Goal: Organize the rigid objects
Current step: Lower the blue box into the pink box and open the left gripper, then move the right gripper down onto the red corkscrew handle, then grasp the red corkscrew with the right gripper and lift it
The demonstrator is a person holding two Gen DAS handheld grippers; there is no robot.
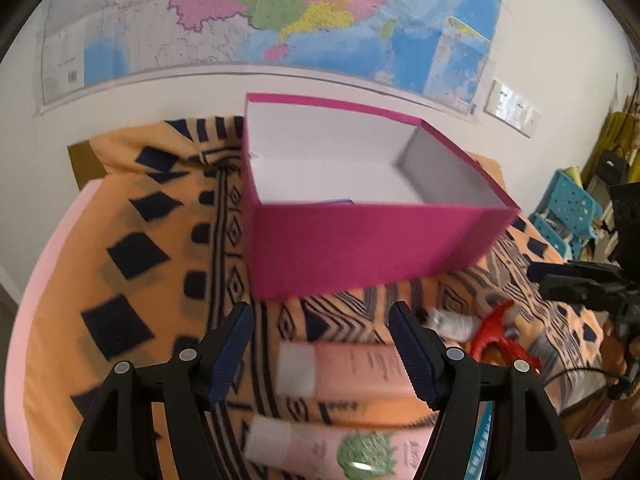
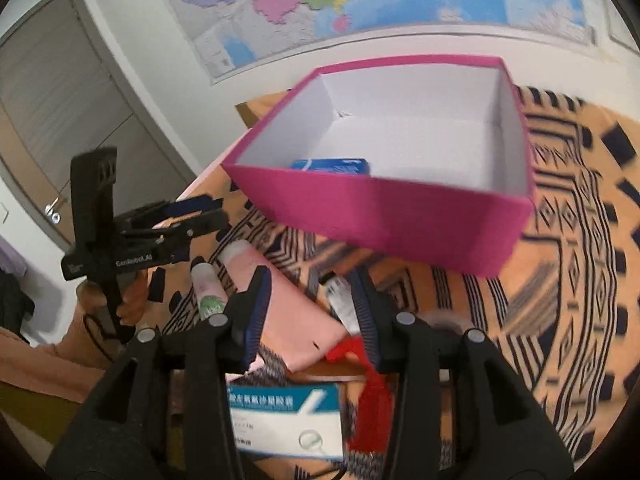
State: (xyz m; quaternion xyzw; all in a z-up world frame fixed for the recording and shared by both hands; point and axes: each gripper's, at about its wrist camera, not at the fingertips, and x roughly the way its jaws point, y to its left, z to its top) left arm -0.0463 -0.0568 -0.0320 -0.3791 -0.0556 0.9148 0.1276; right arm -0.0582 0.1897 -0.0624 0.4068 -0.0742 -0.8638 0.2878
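A magenta box with a white inside stands on the orange patterned cloth, just beyond my left gripper. That gripper is open and holds nothing. Below its fingers lie a pink carton and a pink tube with a green label. In the right wrist view the magenta box holds a blue carton. My right gripper is open above the pink carton, without pressing on it. A small clear bottle lies by its right finger.
A red tool, a small bottle and a tape roll lie right of the left gripper. A white and teal medicine box sits under the right gripper. A map hangs on the wall and a door stands at left.
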